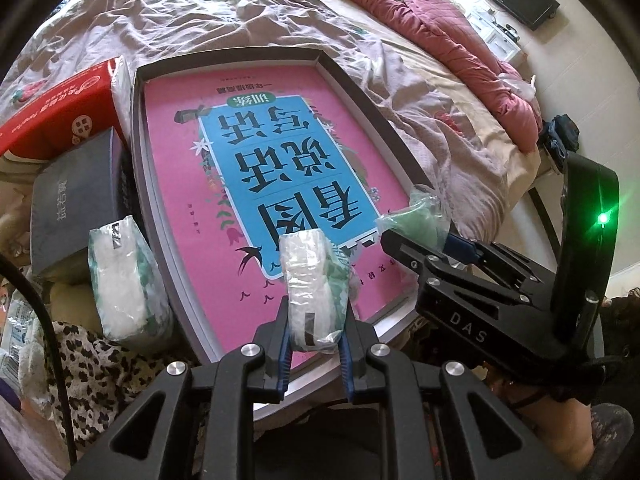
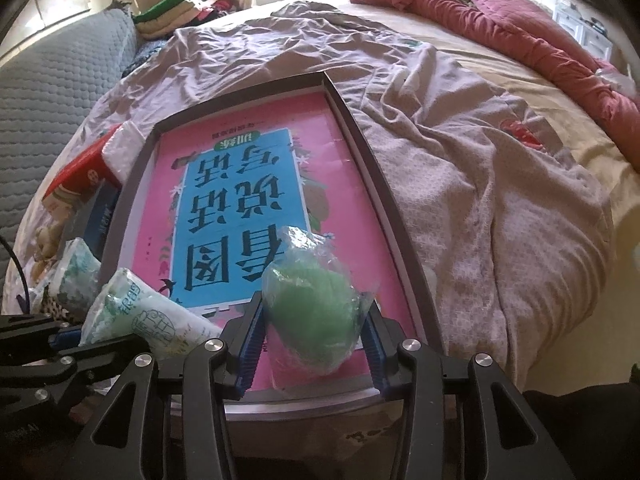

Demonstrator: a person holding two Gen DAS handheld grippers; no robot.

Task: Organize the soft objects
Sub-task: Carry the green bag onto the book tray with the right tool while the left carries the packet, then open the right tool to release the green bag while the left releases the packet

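My left gripper [image 1: 314,344] is shut on a white tissue pack [image 1: 314,284] with green print and holds it over the near edge of a grey tray [image 1: 138,152]. The tray holds a pink and blue book [image 1: 260,160]. My right gripper [image 2: 314,344] is shut on a green soft thing in a clear plastic bag [image 2: 316,300], also over the tray's near edge [image 2: 372,156]. The right gripper shows at the right of the left wrist view [image 1: 420,236]. The held tissue pack shows at the left of the right wrist view [image 2: 136,312]. A second tissue pack [image 1: 124,280] lies left of the tray.
The tray sits on a bed with a rumpled grey-pink sheet [image 2: 480,184] and a red quilt [image 2: 520,32] at the far side. A red tissue box [image 1: 60,104] and a dark grey box [image 1: 76,204] lie left of the tray. A leopard-print cloth [image 1: 92,376] lies near left.
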